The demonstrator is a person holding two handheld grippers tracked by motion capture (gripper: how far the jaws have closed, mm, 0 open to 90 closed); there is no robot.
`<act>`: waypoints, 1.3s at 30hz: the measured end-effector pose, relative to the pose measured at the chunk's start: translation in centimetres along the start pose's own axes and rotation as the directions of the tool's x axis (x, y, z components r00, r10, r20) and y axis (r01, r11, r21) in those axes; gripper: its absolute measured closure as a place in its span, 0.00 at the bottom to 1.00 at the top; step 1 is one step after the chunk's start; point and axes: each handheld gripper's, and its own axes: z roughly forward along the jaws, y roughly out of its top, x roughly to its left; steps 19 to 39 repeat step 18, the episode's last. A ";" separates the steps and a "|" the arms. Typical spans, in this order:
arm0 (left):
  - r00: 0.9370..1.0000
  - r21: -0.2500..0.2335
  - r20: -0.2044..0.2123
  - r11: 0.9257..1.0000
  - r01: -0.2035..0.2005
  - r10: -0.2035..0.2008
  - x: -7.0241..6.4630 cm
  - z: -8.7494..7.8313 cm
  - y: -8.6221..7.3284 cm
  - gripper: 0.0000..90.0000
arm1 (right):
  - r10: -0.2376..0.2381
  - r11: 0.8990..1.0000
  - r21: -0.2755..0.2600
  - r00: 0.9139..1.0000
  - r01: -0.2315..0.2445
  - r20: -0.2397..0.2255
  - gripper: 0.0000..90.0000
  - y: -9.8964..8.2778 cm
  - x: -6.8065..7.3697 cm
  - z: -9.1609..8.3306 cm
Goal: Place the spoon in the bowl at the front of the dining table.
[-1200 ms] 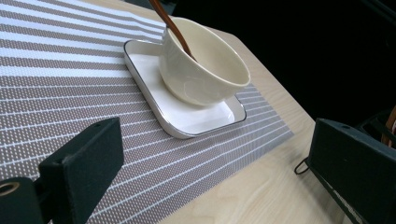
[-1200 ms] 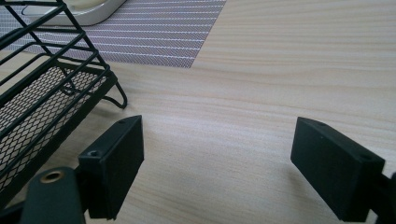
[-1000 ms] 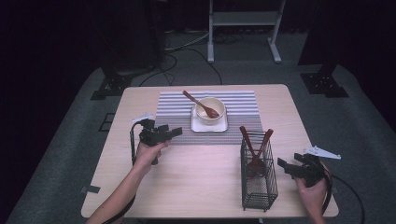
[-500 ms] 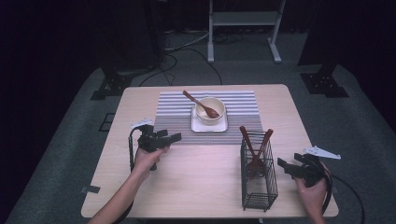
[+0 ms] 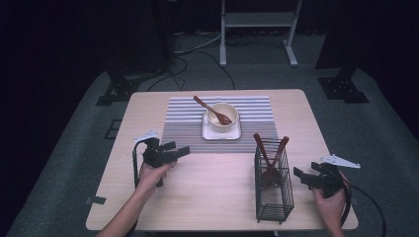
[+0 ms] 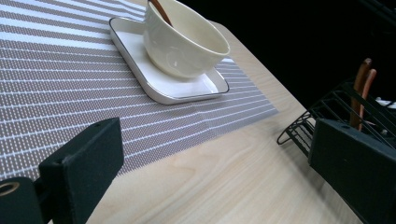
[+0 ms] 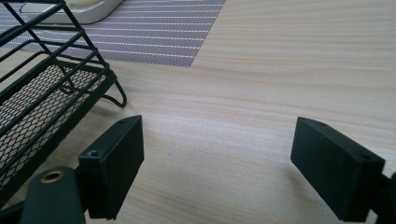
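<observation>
Light wood bench (image 5: 217, 182), dark room around it. Left claw (image 5: 179, 151) held by the left hand (image 5: 153, 173) over the bench's left side, just off the near left corner of the striped placemat (image 5: 183, 123); jaws spread wide, nothing between them, pointing toward the middle of the bench. In the left gripper view the open jaws frame bare wood and the mat edge. Right claw (image 5: 299, 174) held by the right hand (image 5: 330, 200) at the near right edge of the bench, just right of the black wire basket (image 5: 273, 195); jaws wide apart, empty, bare wood under them in the right gripper view, basket (image 7: 42, 88) at that view's left. Grey plate on top of the right gripper, cable trailing off the bench edge. Cream bowl (image 5: 223, 116) sits on a white square tray (image 5: 221, 132) at the middle of the placemat, wooden spoon (image 5: 212, 109) resting in the bowl, handle leaning out toward the far left. Bowl (image 6: 184, 39) and tray (image 6: 154, 79) also in the left gripper view. Basket stands upright on the near right part of the bench, holding wooden utensils (image 5: 269, 158) whose handles stick up above the rim and lean apart. Both claws well apart from the bowl.
</observation>
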 end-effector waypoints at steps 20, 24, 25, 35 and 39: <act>0.999 -0.010 -0.013 0.999 -0.046 0.046 -1.1 -1.4 -1.9 0.03 | 0.003 1.000 0.000 1.000 -0.003 0.002 0.18 0.0 0.0 0.0; 0.999 -0.010 -0.013 0.999 -0.046 0.046 -1.1 -1.4 -1.9 0.03 | 0.003 1.000 0.000 1.000 -0.003 0.002 0.18 0.0 0.0 0.0; 0.999 -0.010 -0.013 0.999 -0.046 0.046 -1.1 -1.4 -1.9 0.03 | 0.003 1.000 0.000 1.000 -0.003 0.002 0.18 0.0 0.0 0.0; 0.999 -0.010 -0.013 0.999 -0.046 0.046 -1.1 -1.4 -1.9 0.03 | 0.003 1.000 0.000 1.000 -0.003 0.002 0.18 0.0 0.0 0.0; 0.999 -0.010 -0.013 0.999 -0.046 0.046 -1.1 -1.4 -1.9 0.03 | 0.003 1.000 0.000 1.000 -0.003 0.002 0.18 0.0 0.0 0.0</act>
